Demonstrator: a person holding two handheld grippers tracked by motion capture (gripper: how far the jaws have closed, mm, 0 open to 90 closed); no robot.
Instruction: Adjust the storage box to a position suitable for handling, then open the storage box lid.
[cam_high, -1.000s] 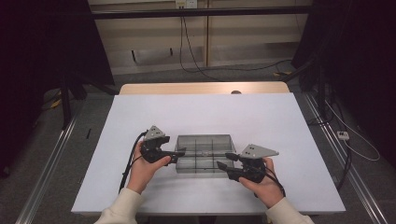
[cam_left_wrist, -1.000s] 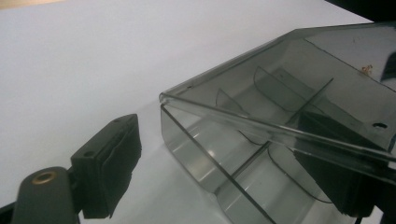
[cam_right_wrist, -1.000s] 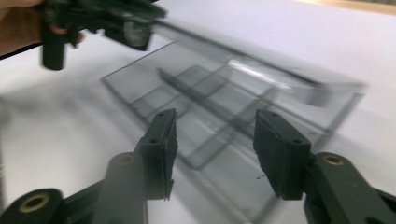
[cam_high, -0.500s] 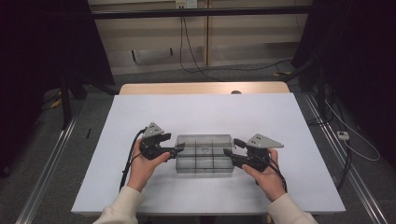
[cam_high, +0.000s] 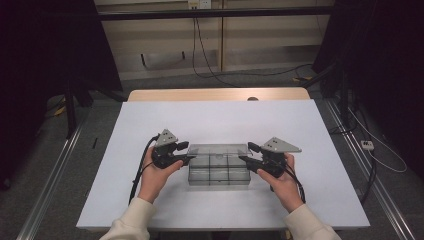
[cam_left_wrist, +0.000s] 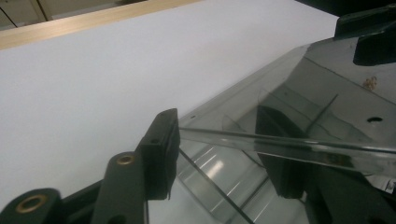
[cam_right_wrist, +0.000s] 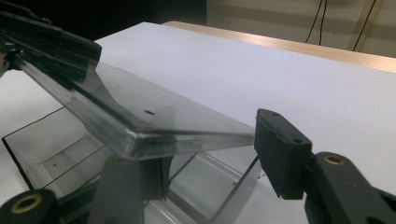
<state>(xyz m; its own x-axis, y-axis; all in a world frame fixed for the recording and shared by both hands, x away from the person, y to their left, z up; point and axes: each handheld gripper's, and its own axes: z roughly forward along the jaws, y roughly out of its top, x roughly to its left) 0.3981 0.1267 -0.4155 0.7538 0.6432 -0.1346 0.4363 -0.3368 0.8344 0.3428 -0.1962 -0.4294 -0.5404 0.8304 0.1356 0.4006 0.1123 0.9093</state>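
A clear plastic compartment box (cam_high: 219, 175) lies on the white table (cam_high: 220, 120), and its clear lid (cam_right_wrist: 154, 112) is tilted up off the box walls. My left gripper (cam_high: 189, 151) is at the box's left end. Its jaws have just been closing, with the lid's end edge (cam_left_wrist: 280, 142) between them; one pad (cam_left_wrist: 163, 140) touches that edge. My right gripper (cam_high: 246, 153) is at the right end, with the lid's near corner between its jaws. One of its jaws shows blurred through the plastic.
A bare wooden strip (cam_high: 215, 94) runs along the table's far edge. Cables lie on the floor beyond it, and metal rails (cam_high: 50, 180) flank the table. The person's hands come in from the near edge.
The right gripper moved away from the person, along the box's right end. The left gripper stayed at the left end and its jaws narrowed onto the lid.
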